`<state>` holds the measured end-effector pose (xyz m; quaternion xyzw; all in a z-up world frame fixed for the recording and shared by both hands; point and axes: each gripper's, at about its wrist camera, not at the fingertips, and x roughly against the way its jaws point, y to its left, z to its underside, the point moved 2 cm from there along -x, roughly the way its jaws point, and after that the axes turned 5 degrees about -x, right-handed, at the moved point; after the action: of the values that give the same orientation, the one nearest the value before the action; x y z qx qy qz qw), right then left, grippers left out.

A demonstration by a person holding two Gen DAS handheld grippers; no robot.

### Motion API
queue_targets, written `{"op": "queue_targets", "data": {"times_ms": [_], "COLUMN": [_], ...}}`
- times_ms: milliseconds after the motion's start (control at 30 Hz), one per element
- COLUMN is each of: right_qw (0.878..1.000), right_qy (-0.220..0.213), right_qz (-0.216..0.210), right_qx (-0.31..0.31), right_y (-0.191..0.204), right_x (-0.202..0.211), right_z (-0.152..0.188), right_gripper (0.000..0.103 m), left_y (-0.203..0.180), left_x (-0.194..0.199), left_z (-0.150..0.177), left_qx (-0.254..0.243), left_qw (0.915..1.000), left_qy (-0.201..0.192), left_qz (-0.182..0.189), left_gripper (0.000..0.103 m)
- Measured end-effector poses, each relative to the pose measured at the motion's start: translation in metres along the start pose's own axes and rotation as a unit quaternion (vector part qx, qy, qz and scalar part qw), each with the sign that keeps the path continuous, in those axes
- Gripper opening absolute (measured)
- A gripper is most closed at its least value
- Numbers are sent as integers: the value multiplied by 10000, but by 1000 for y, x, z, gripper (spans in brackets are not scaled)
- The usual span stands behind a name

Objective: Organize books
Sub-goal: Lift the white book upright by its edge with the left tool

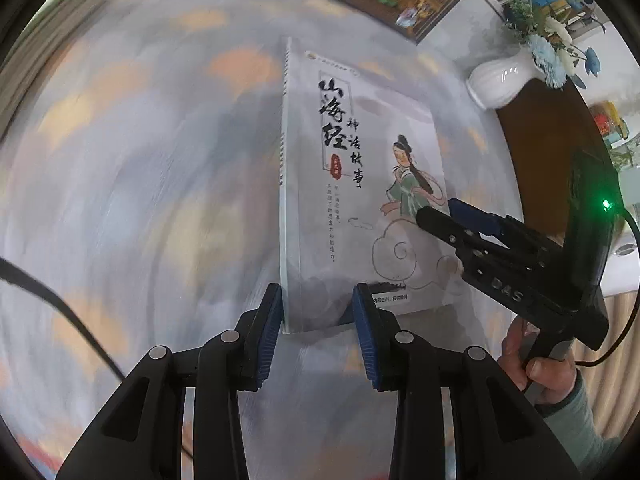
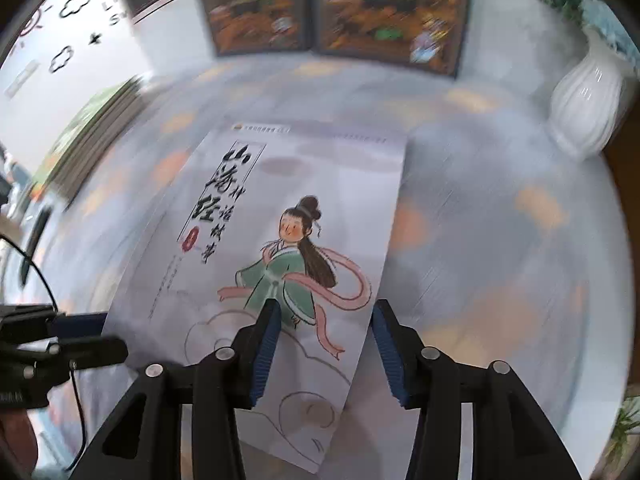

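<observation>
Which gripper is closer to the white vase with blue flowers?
Right. The right gripper holds the pale illustrated book's edge nearest the white ribbed vase; the left gripper holds its spine side, farther away.

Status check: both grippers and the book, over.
Left hand-held gripper straddles the book spine corner. Right hand-held gripper open over its cover edge. Vase nearby.

surface: bench [image 1: 140,180] under mottled grey-and-orange cloth | top: two dark illustrated books [image 2: 332,8] | upper right: white ribbed vase [image 1: 500,80]
</observation>
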<state>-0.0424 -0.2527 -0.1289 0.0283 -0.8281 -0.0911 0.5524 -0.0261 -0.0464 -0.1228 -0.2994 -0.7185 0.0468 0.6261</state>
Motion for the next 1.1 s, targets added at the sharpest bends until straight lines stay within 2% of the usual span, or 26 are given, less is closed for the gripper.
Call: {"op": "queue_targets", "data": {"times_ms": [100,200,267,367,433,500,533,600,633,733,800,867,967,1033,1100], "right_qw": [9993,9961,9965,9972,9965,9961,9966,9961,9940,9850,9832,9821,9792,9760,9754], "right_qy": [206,520,534,514,507,452,419,386,387,445,440,428,425,428,428], "right_qz": [-313,-712,-629,-473,-577,-621,-547,-579,-758,-1260,-1314,-1338,-1420,-1518,-1526], "right_qx": [19,-30,-124,-276,-332,-426,-443,-534,-692,-1094,-1188,-1252,-1386,-1505,-1531], "right_y": [16,21,19,16,19,25,26,26,23,16,16,15,12,7,6], "right_x": [10,17,20,21,20,21,22,24,25,26,24,25,26,26,28], "right_z": [30,51,59,66,69,72,72,74,75,79,81,81,84,86,87], "right_gripper": [59,59,59,58,58,60,60,60,60,60,60,60,59,60,60], "left_y": [12,28,34,29,19,15,14,11,5,-18,-27,-27,-17,-8,-2], "left_x": [1,11,15,8,3,1,4,22,37,56,50,36,33,30,27], "left_z": [34,52,52,49,43,40,40,41,40,36,32,29,28,29,29], "left_qx": [118,559,774,601,302,283,333,509,524,158,13,-11,-79,38,202], "left_qw": [9996,9984,9966,9977,9988,9988,9986,9955,9917,9881,9890,9924,9943,9949,9951], "left_qy": [262,-68,-267,-253,-257,-277,-350,-753,-988,-1190,-1169,-1096,-1067,-1011,-949], "left_qz": [59,44,20,-199,-284,-276,-205,272,639,957,903,555,16,11,191], "left_gripper": [31,31,31,31,32,32,32,32,32,32,31,22,19,19,19]}}
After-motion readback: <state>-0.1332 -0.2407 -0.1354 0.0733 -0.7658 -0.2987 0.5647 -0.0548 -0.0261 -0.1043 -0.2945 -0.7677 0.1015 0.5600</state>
